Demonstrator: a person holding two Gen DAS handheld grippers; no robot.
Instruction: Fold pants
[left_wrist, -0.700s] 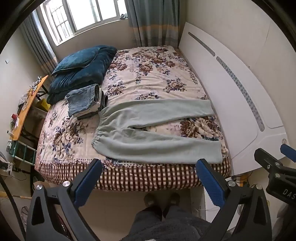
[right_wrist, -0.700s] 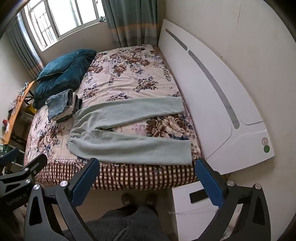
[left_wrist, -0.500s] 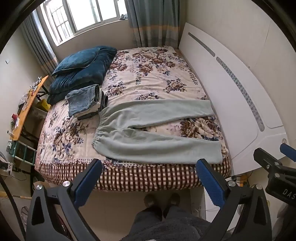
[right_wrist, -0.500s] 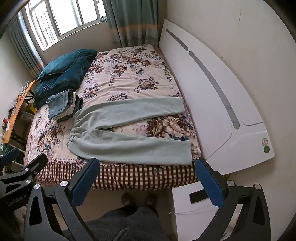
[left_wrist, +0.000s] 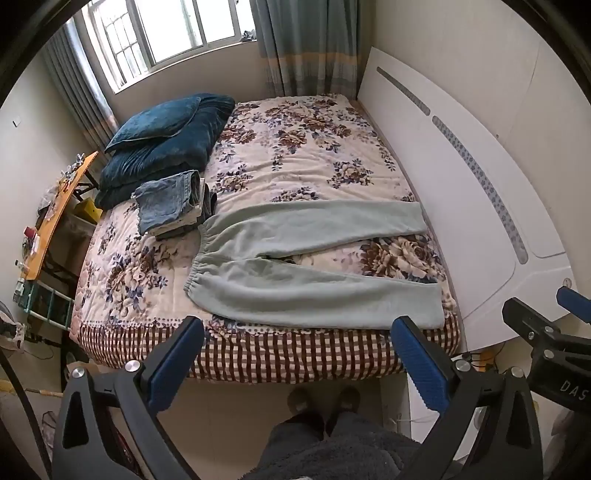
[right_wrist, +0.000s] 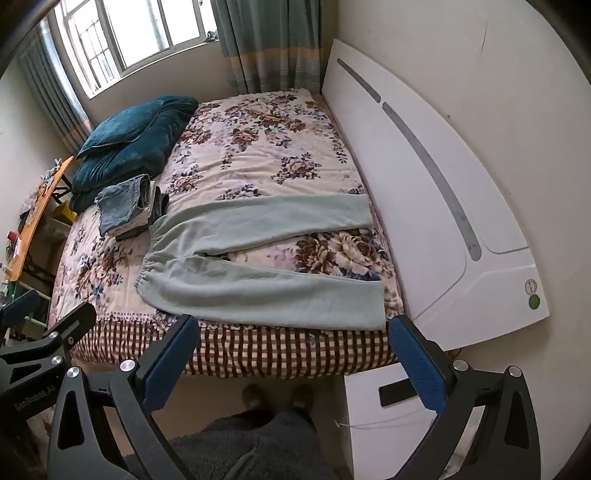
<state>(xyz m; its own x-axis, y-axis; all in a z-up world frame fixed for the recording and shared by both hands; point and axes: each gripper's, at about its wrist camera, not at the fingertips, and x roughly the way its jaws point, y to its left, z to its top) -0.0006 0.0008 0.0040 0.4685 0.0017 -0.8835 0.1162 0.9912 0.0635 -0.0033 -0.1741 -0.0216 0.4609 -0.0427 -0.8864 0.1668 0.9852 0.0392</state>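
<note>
Pale green pants (left_wrist: 295, 269) (right_wrist: 255, 258) lie flat on the floral bed, waistband to the left, both legs spread in a V toward the white headboard. My left gripper (left_wrist: 297, 343) is open, high above the bed's near edge, nothing between its blue pads. Beside it my right gripper (right_wrist: 291, 339) is open too, held over the same edge and clear of the cloth. In the left wrist view the right gripper's fingertips (left_wrist: 535, 325) show at the right edge. The left gripper's fingers (right_wrist: 55, 325) show at the left edge of the right wrist view.
A stack of folded jeans (left_wrist: 170, 203) sits left of the waistband, with dark blue pillows (left_wrist: 166, 144) behind. The white headboard (left_wrist: 461, 177) bounds the right side. A white nightstand (right_wrist: 369, 417) stands by the bed's corner. A person's legs and feet (left_wrist: 321, 402) are on the floor below. A cluttered orange desk (left_wrist: 51, 214) stands far left.
</note>
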